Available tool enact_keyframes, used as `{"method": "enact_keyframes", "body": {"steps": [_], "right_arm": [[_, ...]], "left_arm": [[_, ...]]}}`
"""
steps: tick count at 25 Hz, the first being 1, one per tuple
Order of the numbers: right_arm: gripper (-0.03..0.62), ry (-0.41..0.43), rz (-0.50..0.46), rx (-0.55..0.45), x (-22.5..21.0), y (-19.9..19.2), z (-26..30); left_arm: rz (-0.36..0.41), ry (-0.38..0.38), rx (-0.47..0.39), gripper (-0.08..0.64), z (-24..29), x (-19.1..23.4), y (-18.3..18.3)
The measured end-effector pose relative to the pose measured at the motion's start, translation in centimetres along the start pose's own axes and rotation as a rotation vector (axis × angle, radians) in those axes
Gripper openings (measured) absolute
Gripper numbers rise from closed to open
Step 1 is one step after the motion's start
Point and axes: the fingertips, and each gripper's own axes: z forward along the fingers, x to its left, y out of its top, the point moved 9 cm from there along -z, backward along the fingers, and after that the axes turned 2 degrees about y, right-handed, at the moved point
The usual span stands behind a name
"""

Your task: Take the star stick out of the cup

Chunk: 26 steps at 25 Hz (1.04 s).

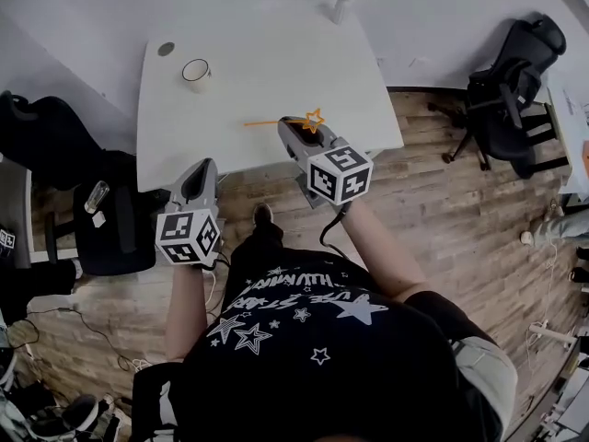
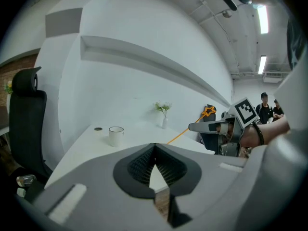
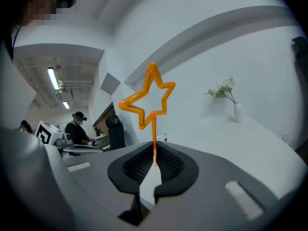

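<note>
My right gripper [image 1: 294, 125] is shut on the thin orange star stick [image 1: 276, 122] and holds it above the front part of the white table [image 1: 276, 53]. In the right gripper view the star [image 3: 149, 97] stands up from the closed jaws [image 3: 155, 161]. The white cup [image 1: 196, 74] stands apart from the stick at the table's far left, also seen in the left gripper view [image 2: 116, 135]. My left gripper [image 1: 204, 168] is shut with nothing in it, hanging at the table's front edge. From it I see the right gripper [image 2: 211, 126] with the star [image 2: 209, 112].
A small vase with a plant [image 1: 340, 7] stands at the table's far edge. A round hole [image 1: 166, 49] is near the cup. Black office chairs stand to the right [image 1: 511, 90] and left [image 1: 55, 145] of the table. People [image 2: 263, 107] are in the background.
</note>
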Motion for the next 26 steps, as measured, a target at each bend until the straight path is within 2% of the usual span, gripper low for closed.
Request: {"method": "enact_keyframes", "body": {"steps": [9,26], "right_arm": [[0.032,-0.016,-0.009,0.044,1.3,-2.9,-7.4],[0.032,-0.009,-0.006,0.046,3.6,-4.6,-13.2]], "left_arm": [[-0.005,-0.010,0.019,0.003,-4.7,-5.8,-2.9],[0.008,0.008,0.009,0.003,-9.9,-9.8,-4.1]]}}
